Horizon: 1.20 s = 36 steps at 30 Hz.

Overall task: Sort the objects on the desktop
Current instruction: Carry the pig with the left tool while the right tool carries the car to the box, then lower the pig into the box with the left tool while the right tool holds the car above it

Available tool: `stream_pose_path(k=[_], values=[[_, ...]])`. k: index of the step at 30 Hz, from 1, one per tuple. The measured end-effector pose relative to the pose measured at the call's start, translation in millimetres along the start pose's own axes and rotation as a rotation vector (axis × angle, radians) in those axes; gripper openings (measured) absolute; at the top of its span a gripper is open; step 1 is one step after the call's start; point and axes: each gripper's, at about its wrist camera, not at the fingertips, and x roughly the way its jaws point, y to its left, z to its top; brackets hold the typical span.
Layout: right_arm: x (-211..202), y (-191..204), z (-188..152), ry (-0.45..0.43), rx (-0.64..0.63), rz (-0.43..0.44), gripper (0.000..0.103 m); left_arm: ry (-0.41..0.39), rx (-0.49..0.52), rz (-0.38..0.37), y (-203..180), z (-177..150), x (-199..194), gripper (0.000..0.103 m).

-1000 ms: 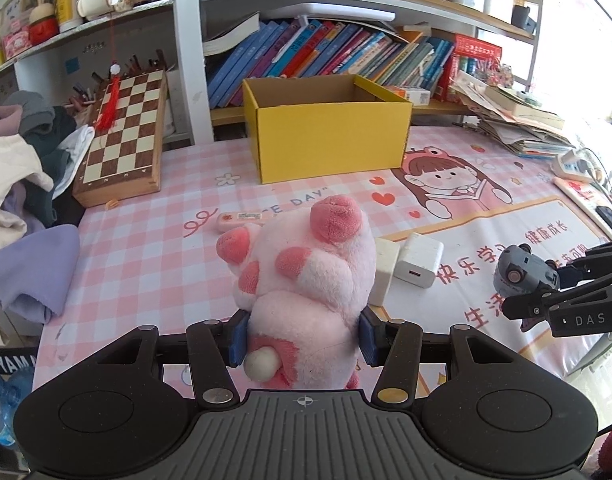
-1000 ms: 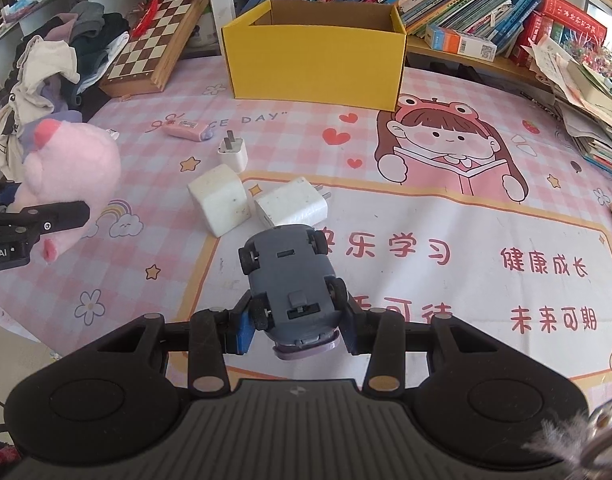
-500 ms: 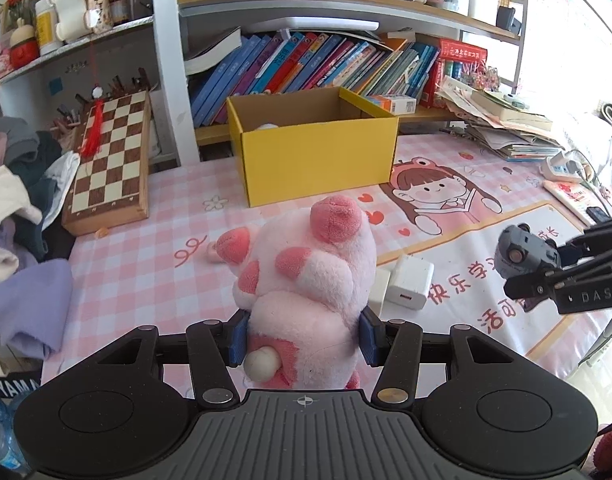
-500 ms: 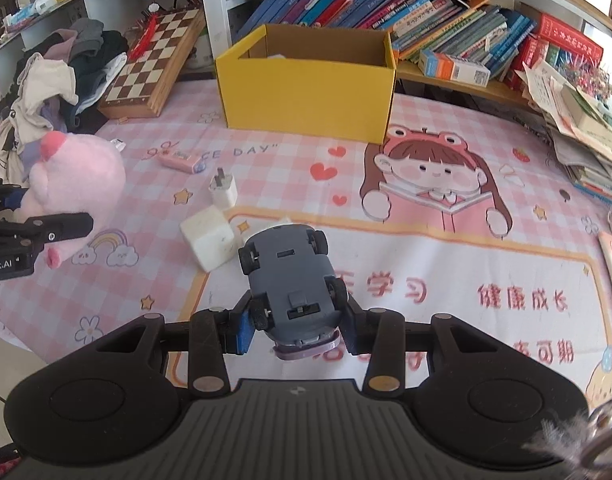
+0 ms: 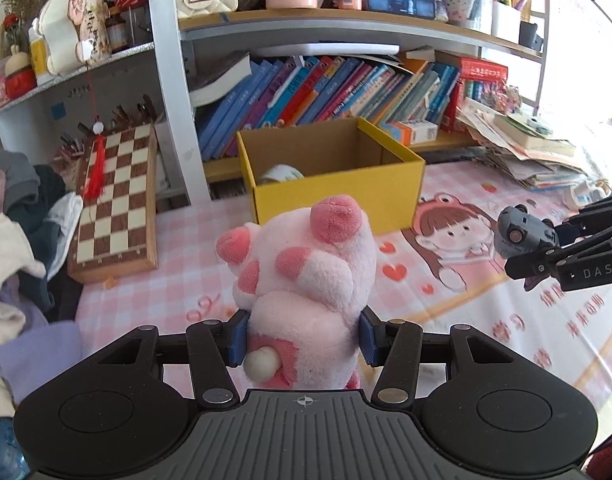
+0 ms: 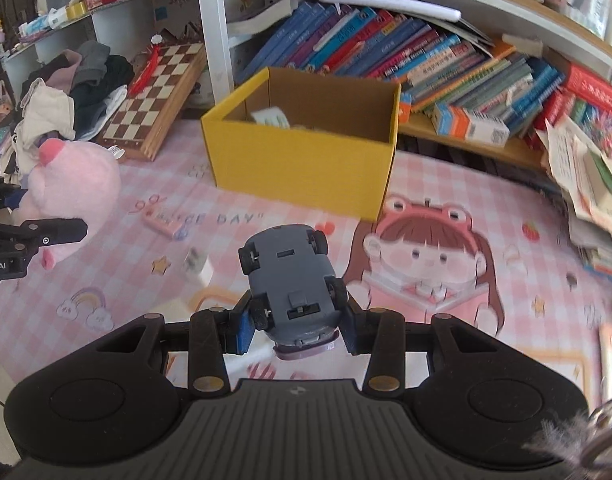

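My left gripper [image 5: 302, 336] is shut on a pink plush toy [image 5: 306, 280] and holds it above the pink checked mat, in front of the open yellow box [image 5: 338, 196]. My right gripper [image 6: 295, 330] is shut on a grey toy car [image 6: 291, 284], underside up, held above the mat. The plush also shows at the left of the right wrist view [image 6: 75, 196], and the car at the right of the left wrist view [image 5: 522, 236]. The yellow box [image 6: 301, 168] holds a white item; the rest of its inside is hidden.
A pink eraser-like item [image 6: 163, 226] and a white charger [image 6: 197, 268] lie on the mat. A chessboard [image 5: 113, 200] leans at the left beside a clothes pile [image 5: 13, 240]. Bookshelves [image 5: 326, 88] stand behind the box; stacked papers [image 6: 590, 184] are at the right.
Both grippers have risen and moved toward the yellow box, each still holding its toy. The white chargers have dropped out of the left wrist view.
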Motion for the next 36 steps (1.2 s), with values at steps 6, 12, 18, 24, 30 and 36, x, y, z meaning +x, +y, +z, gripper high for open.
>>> stream_pose_path(k=[6, 12, 18, 24, 30, 36], values=[[8.0, -24.7, 44.3, -0.033, -0.080, 0.031, 0.039, 0.000, 0.023, 0.017, -0.3, 37.7, 17.4, 0.051], [20.8, -42.6, 86.9, -0.071, -0.145, 0.055, 0.039, -0.018, 0.041, 0.048, -4.5, 71.8, 32.5, 0.051], [39.3, -51.7, 118.1, -0.098, -0.182, 0.076, 0.039, -0.036, 0.040, 0.065, -12.6, 100.2, 52.1, 0.051], [57.8, -59.6, 148.9, -0.120, -0.205, 0.084, 0.039, -0.046, 0.024, 0.083, -15.0, 127.8, 76.9, 0.052], [82.8, -67.7, 174.5, -0.116, -0.226, 0.077, 0.040, -0.032, 0.016, 0.124, -10.5, 152.7, 106.3, 0.052], [121.4, -75.7, 190.3, -0.069, -0.226, 0.079, 0.040, 0.007, -0.001, 0.120, -8.1, 170.3, 140.0, 0.052]])
